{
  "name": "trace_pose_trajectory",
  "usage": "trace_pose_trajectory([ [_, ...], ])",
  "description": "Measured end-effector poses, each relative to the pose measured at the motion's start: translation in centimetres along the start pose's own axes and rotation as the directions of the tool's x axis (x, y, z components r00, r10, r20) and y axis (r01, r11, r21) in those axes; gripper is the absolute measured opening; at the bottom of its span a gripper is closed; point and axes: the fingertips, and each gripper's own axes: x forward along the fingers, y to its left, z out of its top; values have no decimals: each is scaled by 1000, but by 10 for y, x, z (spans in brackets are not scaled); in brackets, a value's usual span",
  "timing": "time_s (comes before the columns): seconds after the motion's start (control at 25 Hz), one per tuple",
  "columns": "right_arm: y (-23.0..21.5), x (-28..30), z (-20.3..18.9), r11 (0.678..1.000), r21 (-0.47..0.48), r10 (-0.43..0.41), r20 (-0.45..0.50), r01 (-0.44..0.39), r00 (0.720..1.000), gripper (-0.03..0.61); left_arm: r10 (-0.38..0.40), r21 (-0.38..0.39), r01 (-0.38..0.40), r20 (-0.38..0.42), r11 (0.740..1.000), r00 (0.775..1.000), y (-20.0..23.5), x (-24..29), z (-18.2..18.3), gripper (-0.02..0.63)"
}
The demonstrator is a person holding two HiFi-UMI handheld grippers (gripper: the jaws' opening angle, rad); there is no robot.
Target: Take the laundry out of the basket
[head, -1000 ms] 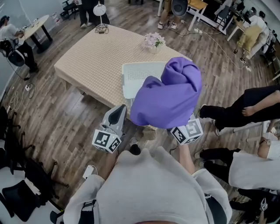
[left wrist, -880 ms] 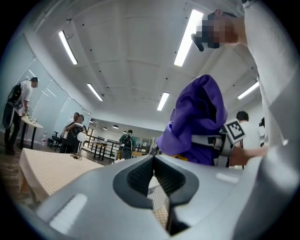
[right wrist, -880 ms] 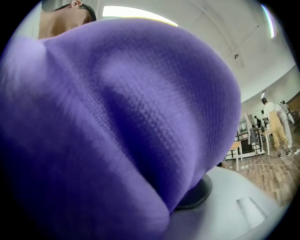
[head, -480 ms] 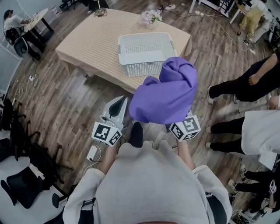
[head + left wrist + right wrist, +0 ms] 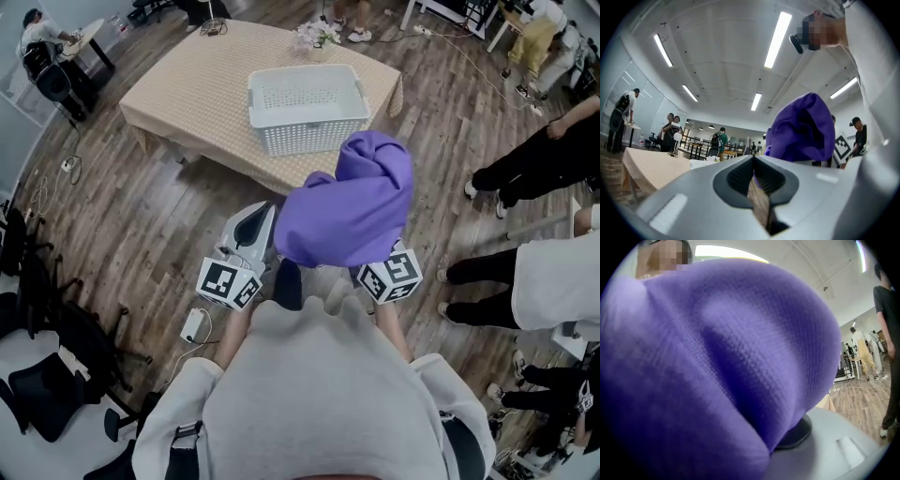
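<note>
A bunched purple garment (image 5: 352, 206) hangs in front of me, off the table, with my right gripper shut on it. That gripper's jaws are buried under the cloth in the head view, where only its marker cube (image 5: 392, 274) shows. In the right gripper view the purple garment (image 5: 717, 357) fills nearly the whole picture. My left gripper (image 5: 258, 214) is beside the garment on its left, shut and holding nothing, its jaws (image 5: 753, 161) meeting with only a thin slit. The white laundry basket (image 5: 307, 108) stands on the table ahead and shows no laundry inside.
The table (image 5: 187, 84) has a beige cloth and a small flower pot (image 5: 314, 36) at its far edge. People stand to the right (image 5: 544, 150). Dark office chairs (image 5: 47, 394) crowd the left. A white power adapter (image 5: 195, 325) lies on the wood floor.
I have backed away from the table, so the basket now lies farther ahead. Both grippers and the purple garment came back with me, the garment a little lower.
</note>
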Motion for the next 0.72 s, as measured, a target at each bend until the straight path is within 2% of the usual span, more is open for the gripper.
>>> trace_pose_trajectory([
  [0.72, 0, 3, 5, 1000, 7, -2, 22, 2, 1000, 262, -20, 15, 20, 11, 1000, 1000, -2, 0, 8, 11],
])
